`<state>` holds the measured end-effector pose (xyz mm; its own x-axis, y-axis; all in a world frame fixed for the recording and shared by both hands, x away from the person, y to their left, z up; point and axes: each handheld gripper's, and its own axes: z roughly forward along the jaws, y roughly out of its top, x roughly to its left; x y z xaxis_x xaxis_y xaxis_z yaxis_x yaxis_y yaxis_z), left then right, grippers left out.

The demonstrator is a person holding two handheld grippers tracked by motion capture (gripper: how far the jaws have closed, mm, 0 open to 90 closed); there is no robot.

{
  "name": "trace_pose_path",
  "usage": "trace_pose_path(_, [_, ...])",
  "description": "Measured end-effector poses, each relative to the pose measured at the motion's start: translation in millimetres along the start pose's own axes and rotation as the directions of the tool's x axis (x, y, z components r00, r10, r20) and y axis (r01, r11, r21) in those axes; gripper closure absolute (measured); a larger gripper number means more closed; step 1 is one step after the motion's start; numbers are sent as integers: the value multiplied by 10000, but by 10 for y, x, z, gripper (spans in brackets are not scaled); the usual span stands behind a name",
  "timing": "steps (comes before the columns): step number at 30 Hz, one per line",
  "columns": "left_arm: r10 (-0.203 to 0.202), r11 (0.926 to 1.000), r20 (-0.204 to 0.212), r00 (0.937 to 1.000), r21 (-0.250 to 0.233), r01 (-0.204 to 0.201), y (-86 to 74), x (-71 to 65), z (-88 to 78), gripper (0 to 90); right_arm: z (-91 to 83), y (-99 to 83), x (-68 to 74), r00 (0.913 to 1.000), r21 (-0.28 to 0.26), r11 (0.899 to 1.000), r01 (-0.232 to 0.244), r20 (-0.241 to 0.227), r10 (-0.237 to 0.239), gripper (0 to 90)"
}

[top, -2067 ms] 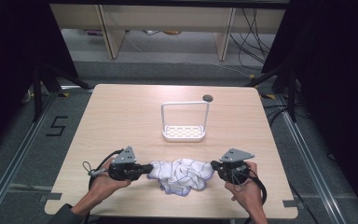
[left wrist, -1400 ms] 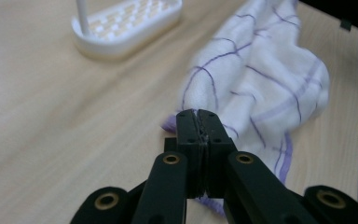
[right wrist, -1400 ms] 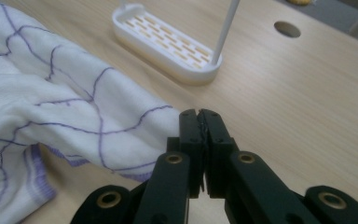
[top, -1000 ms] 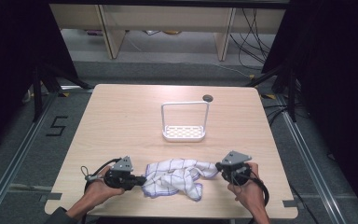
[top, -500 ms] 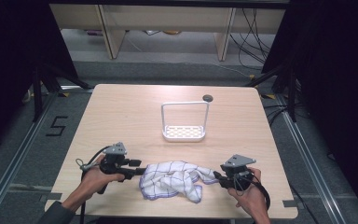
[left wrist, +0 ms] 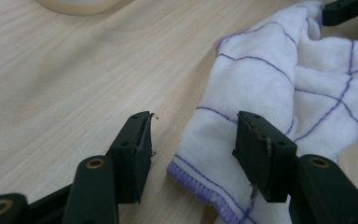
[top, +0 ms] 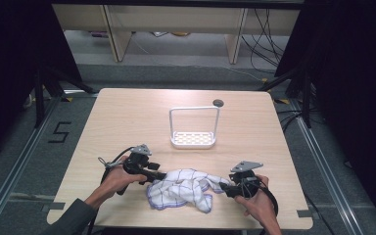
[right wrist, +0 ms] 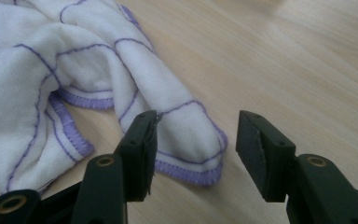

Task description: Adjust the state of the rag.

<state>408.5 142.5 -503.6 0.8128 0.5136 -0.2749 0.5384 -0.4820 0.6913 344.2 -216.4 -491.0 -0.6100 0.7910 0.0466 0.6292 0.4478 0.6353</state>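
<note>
A white cloth with purple grid lines and purple hem [top: 183,188] lies crumpled near the table's front edge. My left gripper [top: 159,175] sits at its left end and my right gripper [top: 223,188] at its right end. Both sets of jaws have just been opening. In the left gripper view the left gripper [left wrist: 193,140] stands open, with a hemmed corner of the cloth [left wrist: 270,79] lying loose between the jaws, nearer the right one. In the right gripper view the right gripper [right wrist: 196,135] is open around a folded corner of the cloth [right wrist: 51,60], pads apart from it.
A white wire-frame rack [top: 194,128] with a perforated base stands at the table's middle. A dark round hole [top: 218,103] sits near the far edge. The light wooden tabletop [top: 127,122] is ringed by dark floor, cables and shelving behind.
Both grippers went from shut on the cloth's ends to open, letting it go. The cloth now rests slack on the table. The left hand shifted a little away from the front edge.
</note>
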Motion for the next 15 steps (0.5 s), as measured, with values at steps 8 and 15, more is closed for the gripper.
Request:
trace_pose_path(8, [961,9947,223,9951,351,-969,-21,-112,82,673,59,25,38,9988,477,9979,446,-243,-435,785])
trace_pose_path(15, [1125,9936,-57,9936,-41,-1125,17,-125,2,860,-11,95,10,9976,-169,9976,665,-165,-668,848])
